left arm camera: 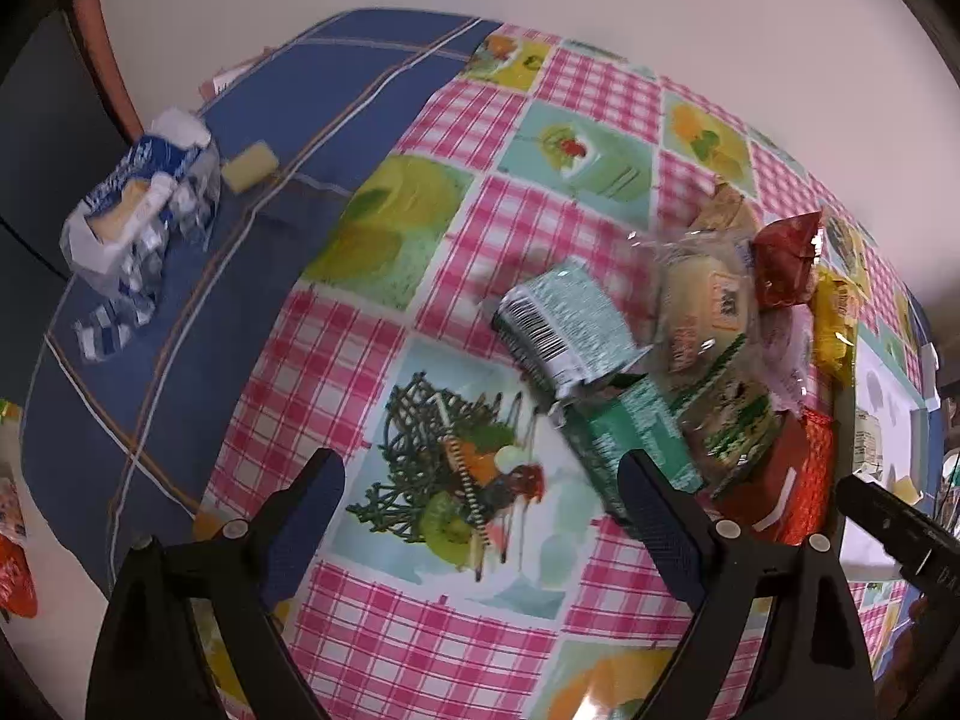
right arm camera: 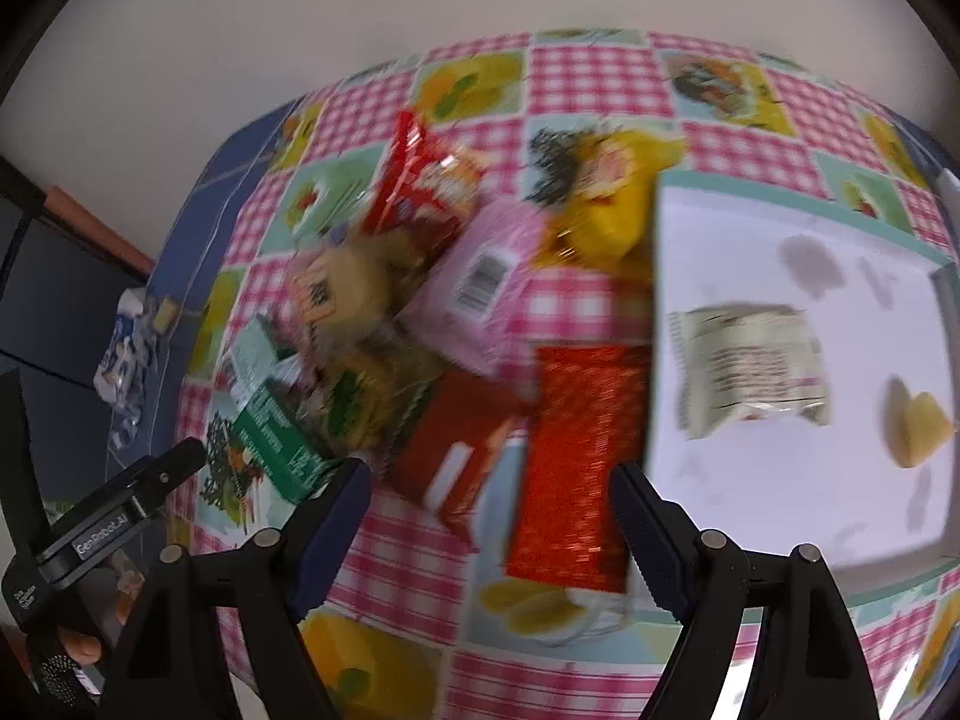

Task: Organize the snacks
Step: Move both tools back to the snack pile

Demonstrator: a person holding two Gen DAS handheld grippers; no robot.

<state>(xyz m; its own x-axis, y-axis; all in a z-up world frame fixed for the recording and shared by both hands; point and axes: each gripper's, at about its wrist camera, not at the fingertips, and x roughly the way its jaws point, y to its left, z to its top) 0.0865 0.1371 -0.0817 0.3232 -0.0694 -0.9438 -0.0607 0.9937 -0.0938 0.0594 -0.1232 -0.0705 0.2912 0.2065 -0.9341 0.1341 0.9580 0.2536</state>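
While both sets of jaws gape empty, snack pile [right arm camera: 456, 324] just beyond right gripper [right arm camera: 492, 516], beside left gripper [left arm camera: 480, 510].

Soft, even light all round, no hard shadows. Right wrist view is smeared with motion blur, worst over the snack pile [right arm camera: 456, 324]; left view sharper, only slightly streaked. Fisheye bulges the desk [left arm camera: 372, 612], corners going black.

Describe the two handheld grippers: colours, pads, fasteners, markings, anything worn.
Both the left gripper and the right gripper are matte black with angular arms, dark blue ribbed pads and round silver pivot pins. In the right view the left gripper's body carries a "GenRobot.AI" label; the hand below it wears a black mesh glove.
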